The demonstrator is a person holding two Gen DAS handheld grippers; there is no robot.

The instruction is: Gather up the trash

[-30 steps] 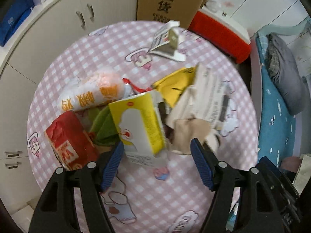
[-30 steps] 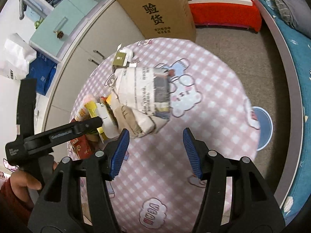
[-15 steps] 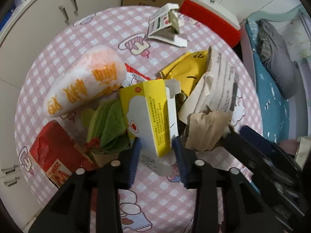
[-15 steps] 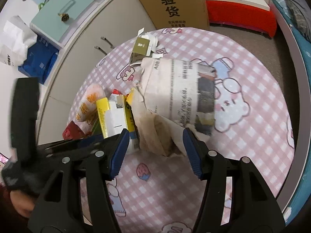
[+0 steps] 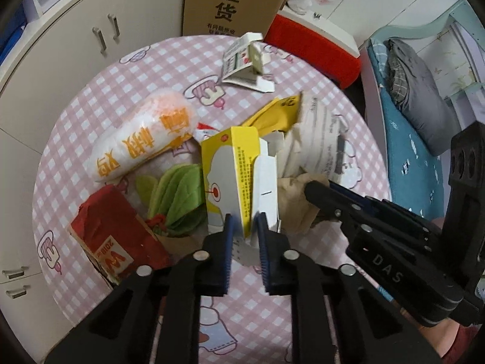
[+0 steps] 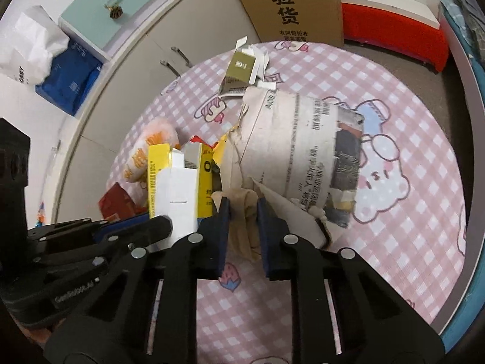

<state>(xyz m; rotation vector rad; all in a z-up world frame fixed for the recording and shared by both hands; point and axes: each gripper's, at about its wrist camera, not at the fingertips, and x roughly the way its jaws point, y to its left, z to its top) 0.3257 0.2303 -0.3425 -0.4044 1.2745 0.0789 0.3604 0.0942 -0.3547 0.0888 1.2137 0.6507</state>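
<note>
Left gripper (image 5: pixel 245 226): jaws closing, pinching lower edge of yellow-and-white carton (image 5: pixel 235 182), carton standing upright amid trash pile on pink checked tablecloth (image 5: pixel 303 273).
Right gripper (image 6: pixel 241 212): jaws closing, pinching crumpled tan paper (image 6: pixel 244 227), paper lying against rolled newspaper (image 6: pixel 306 148), just beside carton.
Lying nearby: orange-printed white bag (image 5: pixel 142 142), red wrapper (image 5: pixel 115 233), green leaf-shaped wrapper (image 5: pixel 178 194), torn small box (image 5: pixel 245 60) well apart at far edge.

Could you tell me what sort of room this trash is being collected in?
Most likely a bedroom or small living room in a home. A bed with a blue sheet stands beside the round table with a pink checked cloth, white cabinets line the wall, and a cardboard box sits behind the table.
</note>
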